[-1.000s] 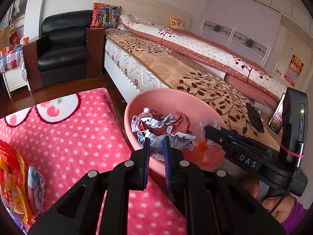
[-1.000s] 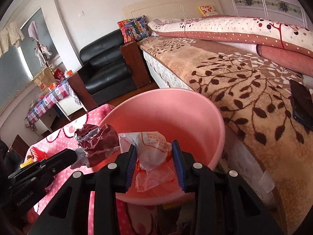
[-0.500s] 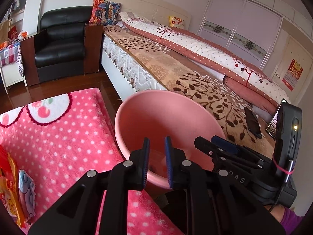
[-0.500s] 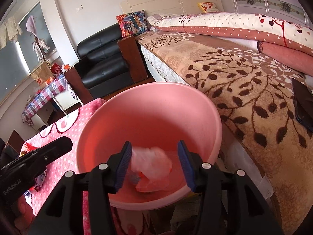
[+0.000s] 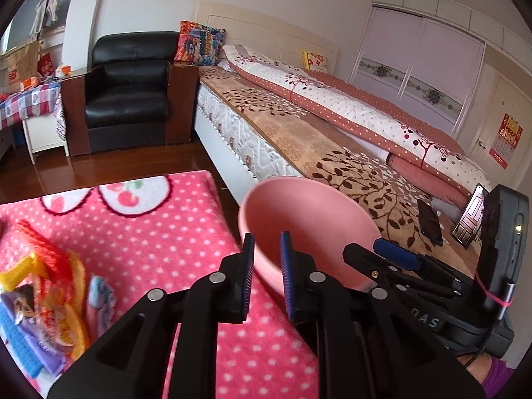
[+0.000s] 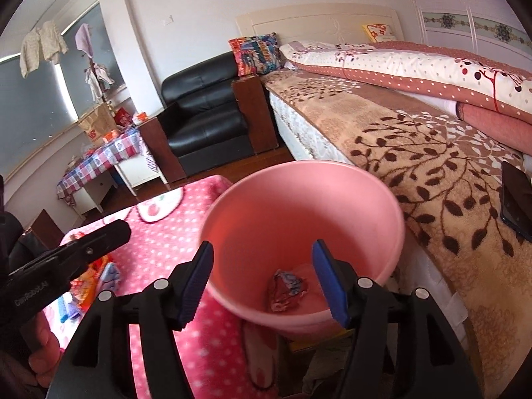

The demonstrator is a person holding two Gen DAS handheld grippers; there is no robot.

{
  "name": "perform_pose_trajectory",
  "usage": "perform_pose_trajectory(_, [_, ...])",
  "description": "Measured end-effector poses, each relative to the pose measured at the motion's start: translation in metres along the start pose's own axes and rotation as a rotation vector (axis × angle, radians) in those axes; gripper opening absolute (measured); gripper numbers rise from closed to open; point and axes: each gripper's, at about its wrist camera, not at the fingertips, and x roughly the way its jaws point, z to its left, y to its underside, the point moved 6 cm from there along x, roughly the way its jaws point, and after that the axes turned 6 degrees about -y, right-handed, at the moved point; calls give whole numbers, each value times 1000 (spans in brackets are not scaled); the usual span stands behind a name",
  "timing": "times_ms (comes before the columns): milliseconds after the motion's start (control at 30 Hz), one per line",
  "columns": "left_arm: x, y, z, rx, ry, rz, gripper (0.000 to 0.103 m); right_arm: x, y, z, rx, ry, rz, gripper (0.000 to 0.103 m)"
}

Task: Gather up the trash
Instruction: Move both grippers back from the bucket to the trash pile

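Both grippers are held side by side over the near rim of a pink plastic bucket, each angled down and fwd toward it.

Right gripper: blue-padded jaws stand wide and are opening, w/ nothing between the pads; the bucket's interior is seen through the gap. At the bucket's bottom a crumpled red-and-white wrapper is seen lying, beside a paler pinkish lump that is too blurred to name. The trash is thus inside the bucket, apart from both grippers.

Left gripper: jaws are set a narrow gap apart, parted, nothing clamped between them; only the bucket's near wall is seen behind the gap. In the right wrist view the left gripper's black body is seen at lower left, w/ part of a hand wrapped under it. In the left wrist view the right gripper's body is seen at lower right, carrying an upright black camera unit, w/ a purple sleeve at the frame's corner.

The bucket stands between a desk covered w/ a pink polka-dot blanket and the bed. More snack wrappers, red, yellow, blue, are left lying on the blanket at far left, well apart from the bucket. A dark phone is seen lying on the bed's leaf-print cover. A black leather armchair is set against the far wall.
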Motion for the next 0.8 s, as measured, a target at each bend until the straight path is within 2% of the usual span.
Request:
perform_pose_trajectory(233, [-44,18,30,-7,-34,-12,16,-10,28,68,-46,-117,29,64])
perform_pose_trajectory(400, [-74,38,63,-64,-78,-2,16,-13,58,112,-80,-181,76,64])
perform_pose_trajectory(467, [-87,46,78,-87,-101,-6,33,-15,71,128,-95,-204,95,64])
perform_pose_trajectory(500, [-92,50,86,-99,-115,-7,37,-16,76,135,-99,-215,103,64])
perform_pose_trajectory(533, [-98,55,94,-115,-130,-5,40,-18,83,143,-106,-227,113,64])
perform_pose_trajectory(667, [-119,71,123,-175,-173,-7,40,-26,96,163,-147,-249,131,64])
perform_pose_trajectory(800, [-139,87,150,-219,-234,-11,40,-38,104,176,-157,-279,121,80])
